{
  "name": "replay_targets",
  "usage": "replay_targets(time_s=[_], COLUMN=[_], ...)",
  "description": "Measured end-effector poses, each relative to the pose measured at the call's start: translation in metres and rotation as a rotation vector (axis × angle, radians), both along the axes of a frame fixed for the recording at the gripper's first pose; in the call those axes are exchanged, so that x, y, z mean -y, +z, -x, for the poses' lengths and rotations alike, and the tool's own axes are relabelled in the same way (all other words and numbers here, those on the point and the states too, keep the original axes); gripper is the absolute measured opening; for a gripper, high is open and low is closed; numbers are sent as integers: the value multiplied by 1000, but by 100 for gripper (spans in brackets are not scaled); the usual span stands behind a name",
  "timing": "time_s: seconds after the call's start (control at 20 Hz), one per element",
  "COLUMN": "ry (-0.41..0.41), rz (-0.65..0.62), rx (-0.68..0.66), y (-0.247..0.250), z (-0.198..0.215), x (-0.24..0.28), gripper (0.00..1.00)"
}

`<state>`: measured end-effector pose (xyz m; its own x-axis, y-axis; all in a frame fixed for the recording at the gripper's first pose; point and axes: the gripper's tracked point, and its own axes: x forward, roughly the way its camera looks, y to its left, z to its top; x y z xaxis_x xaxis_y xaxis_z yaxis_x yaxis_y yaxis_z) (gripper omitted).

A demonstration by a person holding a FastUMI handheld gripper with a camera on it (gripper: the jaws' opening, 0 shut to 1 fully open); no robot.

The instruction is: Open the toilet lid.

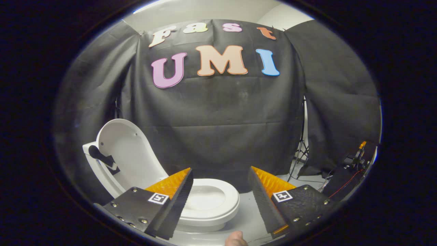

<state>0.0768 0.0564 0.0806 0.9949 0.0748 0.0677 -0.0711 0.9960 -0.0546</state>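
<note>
Gripper (220, 191) spread wide, nothing between the fingers, touching nothing. It hangs above and short of the toilet (211, 208), looking down over it toward the black cloth wall (218, 112).

Task thing: toilet lid (128, 153) stands raised, tilted back on its hinge, beyond the left finger, inner face toward the camera. Seat (225, 198) is down around the bowl, partly hidden by the left finger. A dark strap or handle piece (102, 159) sits on the lid's far edge. Judging by how it lies, the lid reads as already open; task looks done or nearly so.

Risks, as a judgement:
- Lid may not be past its balance point; a bump from the left finger on a pull-back could tip it forward so it drops onto the seat.
- Cannot tell what the lid leans against behind, so hard to say how stable it is.
- Cables (341, 186) and a stand (302, 147) on the floor off to the right; a wide swing that way could snag.

Counts: one toilet, one lid, one seat, one strap piece, two fingers, two square markers (one per finger), one fingertip of a person (236, 238) just below the fingers.
</note>
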Motion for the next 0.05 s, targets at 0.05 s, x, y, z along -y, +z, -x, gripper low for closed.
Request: replay_targets(time_s=[0.05], ry=[-4], rz=[6], rx=[-7], y=[-3], z=[-1], x=[0], gripper=[95])
